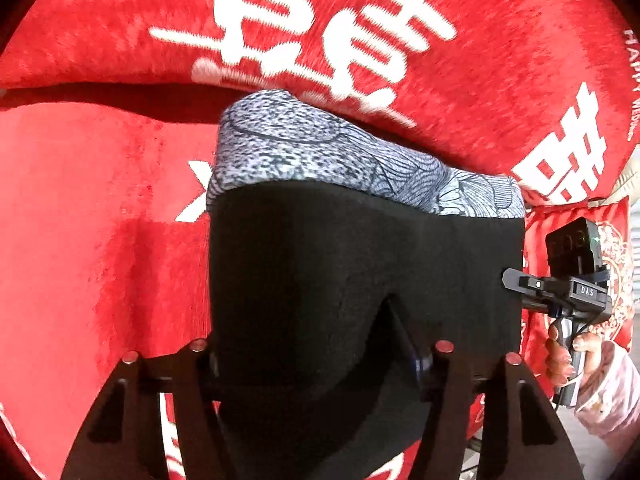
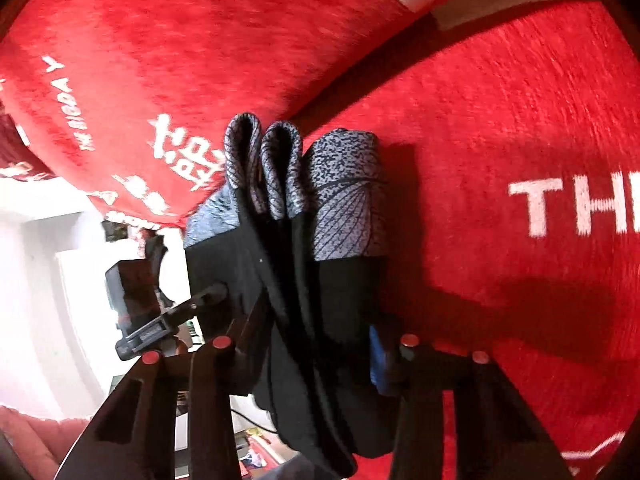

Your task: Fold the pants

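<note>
Folded black pants (image 1: pixel 360 272) gripped by left claw (image 1: pixel 320 364) and right claw (image 2: pixel 316 356), red blanket (image 1: pixel 100 240) beneath, patterned cuffs (image 2: pixel 280 168) forward

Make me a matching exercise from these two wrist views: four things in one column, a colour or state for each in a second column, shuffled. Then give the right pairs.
Things
1. pants
2. patterned band on the pants
3. blanket
4. left tongs

Colour or state
A. red, with white lettering
B. closed on the black fabric
C. black, folded into a thick bundle
D. grey and white, speckled with fine lines

Pairs: 1-C, 2-D, 3-A, 4-B
</note>
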A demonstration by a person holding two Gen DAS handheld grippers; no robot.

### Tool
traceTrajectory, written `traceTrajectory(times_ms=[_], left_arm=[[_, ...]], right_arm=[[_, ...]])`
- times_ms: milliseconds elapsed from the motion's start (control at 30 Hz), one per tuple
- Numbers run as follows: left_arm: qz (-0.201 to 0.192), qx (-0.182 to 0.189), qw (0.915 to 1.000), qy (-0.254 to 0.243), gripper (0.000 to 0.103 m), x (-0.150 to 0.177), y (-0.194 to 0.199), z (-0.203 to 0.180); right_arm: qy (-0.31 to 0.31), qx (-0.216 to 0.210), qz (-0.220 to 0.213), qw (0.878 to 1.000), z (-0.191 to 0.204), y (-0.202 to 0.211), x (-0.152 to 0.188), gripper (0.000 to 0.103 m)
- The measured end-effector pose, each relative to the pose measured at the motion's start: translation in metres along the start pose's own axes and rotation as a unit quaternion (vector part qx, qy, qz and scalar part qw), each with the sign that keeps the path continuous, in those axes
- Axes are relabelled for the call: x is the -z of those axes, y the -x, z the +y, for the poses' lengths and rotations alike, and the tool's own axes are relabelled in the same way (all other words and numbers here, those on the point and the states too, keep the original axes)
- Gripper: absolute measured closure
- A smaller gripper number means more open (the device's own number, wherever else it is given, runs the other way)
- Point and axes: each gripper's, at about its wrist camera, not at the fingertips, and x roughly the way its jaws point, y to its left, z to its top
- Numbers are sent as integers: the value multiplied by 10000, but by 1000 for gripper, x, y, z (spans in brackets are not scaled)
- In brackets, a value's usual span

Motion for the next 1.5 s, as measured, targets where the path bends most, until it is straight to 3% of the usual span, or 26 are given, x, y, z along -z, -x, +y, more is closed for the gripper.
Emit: traceTrajectory(times_ms=[267, 400, 467, 533, 600, 700, 833, 900, 967, 1067, 1267, 1400, 1500], left_arm=[[14, -220, 9997, -55, 39, 41, 48, -12], [60, -369, 9993, -99, 39, 70, 52, -17], [137, -414, 9990, -34, 37, 79, 33, -14], [178, -773, 9968, -21, 29, 87, 15, -2], [134, -1057, 9943, 94, 6, 93, 1, 5], [-37, -1161, 9930, 216, 3, 96, 6, 12], [-173, -1712, 9850, -110, 3, 102, 27, 1], [-270, -1735, 9843, -193, 3, 104, 38, -1], [-367, -1748, 9836, -243, 3, 107, 48, -11], [-401, -1807, 9821, -343, 3, 116, 55, -18], [-39, -2063, 9766, -608, 3, 138, 36, -45], [3, -2133, 9749, -637, 3, 152, 30, -50], [71, -2149, 9746, -624, 3, 162, 33, -50]], right_arm=[[34, -391, 125, 9992, 28, 13, 50, 59], [-12, -397, 83, 9992, 25, 0, 83, 59], [-66, -316, 71, 9995, 18, -9, 92, 59], [-136, -68, 110, 9998, 8, -18, 97, 56], [-57, 599, 156, 9981, 0, -30, 103, 45], [133, 1277, -47, 9917, 11, -26, 109, 29], [189, 1957, -209, 9803, 23, -6, 118, 28], [247, 2207, -391, 9742, 34, 7, 124, 31], [387, 2318, -553, 9704, 45, 16, 129, 52], [693, 2476, -862, 9625, 69, 21, 139, 60], [1015, 2567, -771, 9581, 102, -11, 161, 60], [1032, 3092, -452, 9443, 90, -42, 179, 60], [999, 3100, -607, 9435, 87, -41, 185, 60]])
